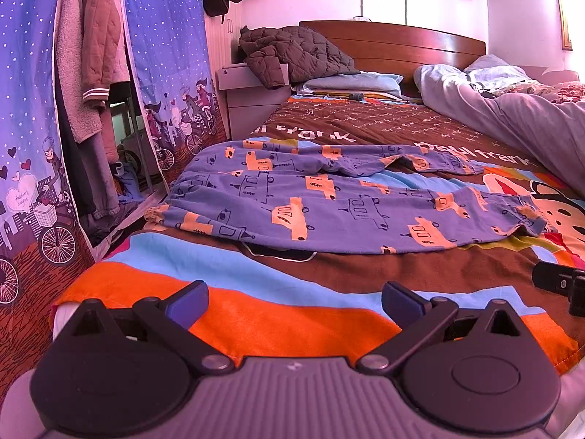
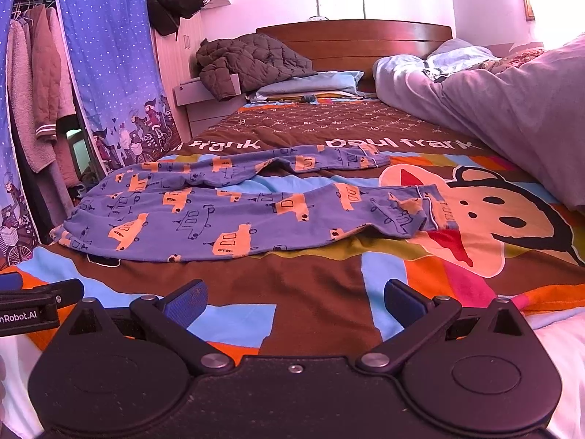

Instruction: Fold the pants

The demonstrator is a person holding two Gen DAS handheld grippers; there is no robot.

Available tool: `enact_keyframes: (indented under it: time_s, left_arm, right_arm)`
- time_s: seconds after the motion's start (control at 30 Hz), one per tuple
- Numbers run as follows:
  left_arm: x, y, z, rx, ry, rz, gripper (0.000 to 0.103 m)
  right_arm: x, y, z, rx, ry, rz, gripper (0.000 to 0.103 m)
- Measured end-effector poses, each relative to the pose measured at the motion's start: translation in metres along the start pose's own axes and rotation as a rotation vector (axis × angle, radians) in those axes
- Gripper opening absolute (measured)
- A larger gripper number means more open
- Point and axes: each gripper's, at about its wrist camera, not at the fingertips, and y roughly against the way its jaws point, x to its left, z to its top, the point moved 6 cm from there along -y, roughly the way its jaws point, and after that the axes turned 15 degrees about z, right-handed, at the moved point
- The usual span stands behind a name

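Note:
Blue pants point(image 1: 329, 197) with orange car prints lie spread flat across the bed, waistband at the left, both legs running right and a little apart. They also show in the right wrist view point(image 2: 234, 208). My left gripper point(image 1: 294, 305) is open and empty, low over the bedspread's near edge, short of the pants. My right gripper point(image 2: 294, 305) is open and empty too, beside it, nearer the leg ends. Part of the right gripper shows at the left view's right edge point(image 1: 559, 285).
The colourful cartoon bedspread point(image 2: 475, 219) covers the bed. A rumpled grey duvet point(image 2: 512, 109) lies along the right side. A dark quilted jacket point(image 1: 292, 51) and pillows sit by the headboard. A wardrobe curtain point(image 1: 29, 146) with hanging clothes stands at the left.

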Motion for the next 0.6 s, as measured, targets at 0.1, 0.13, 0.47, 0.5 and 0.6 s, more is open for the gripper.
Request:
enact_keyframes:
  time_s: [0.1, 0.13, 0.47, 0.5, 0.6]
  left_arm:
    - [0.000, 0.000, 0.000, -0.001, 0.000, 0.000, 0.103]
    - [0.000, 0.000, 0.000, 0.000, 0.000, 0.000, 0.103]
    - [0.003, 0.000, -0.001, 0.001, -0.001, 0.002, 0.103]
    - [0.003, 0.000, -0.001, 0.000, -0.001, 0.002, 0.103]
    - [0.003, 0.000, -0.001, 0.001, -0.001, 0.002, 0.103]
  right_arm:
    - [-0.001, 0.000, 0.000, 0.000, 0.000, 0.000, 0.102]
    - [0.001, 0.000, 0.000, 0.000, 0.000, 0.000, 0.102]
    - [-0.012, 0.003, -0.001, -0.005, -0.009, -0.003, 0.102]
    - [-0.013, 0.003, -0.001, -0.005, -0.008, -0.003, 0.102]
    - [-0.012, 0.001, -0.002, -0.003, -0.009, -0.003, 0.102]
